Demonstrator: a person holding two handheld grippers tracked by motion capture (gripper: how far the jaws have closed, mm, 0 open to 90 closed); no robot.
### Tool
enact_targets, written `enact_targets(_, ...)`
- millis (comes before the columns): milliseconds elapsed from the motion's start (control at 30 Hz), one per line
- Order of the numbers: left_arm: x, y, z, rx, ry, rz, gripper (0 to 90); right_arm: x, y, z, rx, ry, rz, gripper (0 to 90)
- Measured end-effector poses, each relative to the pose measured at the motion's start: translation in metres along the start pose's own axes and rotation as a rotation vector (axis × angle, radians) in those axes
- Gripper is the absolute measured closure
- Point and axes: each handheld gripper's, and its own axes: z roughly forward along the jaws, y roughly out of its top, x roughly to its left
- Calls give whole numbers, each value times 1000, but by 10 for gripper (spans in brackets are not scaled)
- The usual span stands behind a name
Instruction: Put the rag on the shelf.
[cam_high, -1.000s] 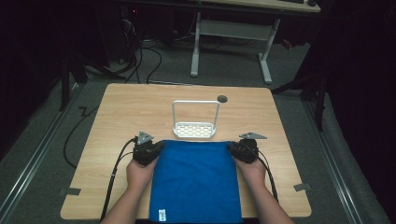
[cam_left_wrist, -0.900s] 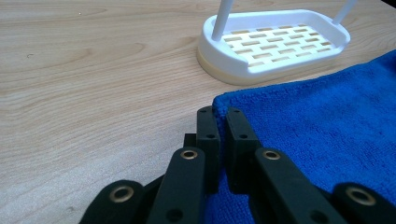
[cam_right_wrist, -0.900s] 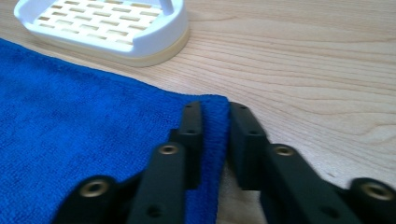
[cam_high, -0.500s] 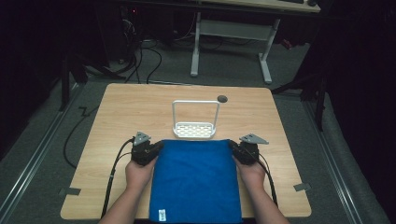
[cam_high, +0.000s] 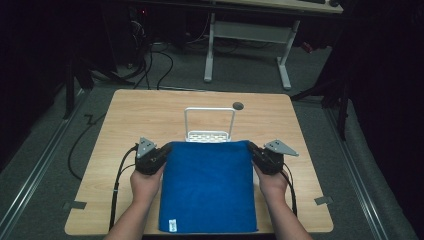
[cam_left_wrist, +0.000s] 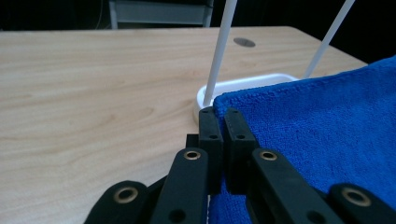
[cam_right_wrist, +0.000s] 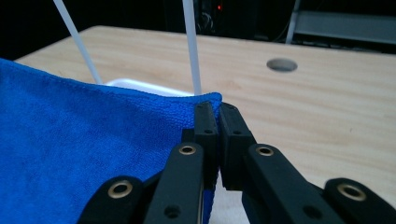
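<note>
A blue towel (cam_high: 207, 187) lies spread on the wooden table (cam_high: 145, 115), its far edge lifted. My left gripper (cam_high: 167, 148) is shut on the towel's far left corner (cam_left_wrist: 223, 100). My right gripper (cam_high: 250, 148) is shut on the far right corner (cam_right_wrist: 212, 99). In both gripper views the black jaws meet with blue cloth pinched between them. A white rack (cam_high: 210, 125) with a tall wire frame stands just beyond the towel's far edge, and its tray (cam_left_wrist: 247, 86) shows under the raised edge in the left gripper view and behind the cloth (cam_right_wrist: 135, 87) in the right gripper view.
A round cable hole (cam_high: 238, 105) sits in the table top behind the rack. The person's hands (cam_high: 146, 185) hold the grippers from the near side. A white desk frame (cam_high: 245, 45) stands on the floor beyond the table. Tape marks (cam_high: 322, 201) lie near the front corners.
Both grippers have risen with the towel's far corners and spread it wider. The far edge now reaches the rack's base.
</note>
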Motion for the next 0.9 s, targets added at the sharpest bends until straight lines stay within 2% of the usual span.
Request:
enact_targets(33,0,0,0,0,0,0,881,1,3,-1,-10,1,-6,879)
enact_targets(67,-1,7,-4,-33,6,12,881,1,7,-3,-26,0,-7,879)
enact_targets(100,-1,7,-4,-33,6,12,880,1,7,-3,-26,0,-7,879)
enact_targets(133,-2,14,-9,-64,12,17,881,3,13,-7,-51,0,-7,879)
enact_targets(167,-2,14,-9,-64,12,17,880,3,13,-7,-51,0,-7,879)
enact_targets(200,-2,21,-13,-92,10,15,881,5,20,-10,-77,3,-18,879)
enact_targets(233,-2,21,-13,-92,10,15,881,5,20,-10,-77,3,-18,879)
enact_targets(267,-2,28,-16,-118,12,17,881,7,27,-13,-94,2,-23,879)
enact_targets(500,-4,49,-24,-172,17,35,881,10,47,-22,-169,0,-28,879)
enact_targets(600,-7,60,-27,-204,28,65,881,10,55,-25,-197,-1,-24,879)
enact_targets(833,-7,75,-29,-239,30,64,880,11,68,-29,-238,-3,-24,879)
enact_targets(900,-7,83,-31,-262,31,61,880,12,76,-31,-261,-4,-30,879)
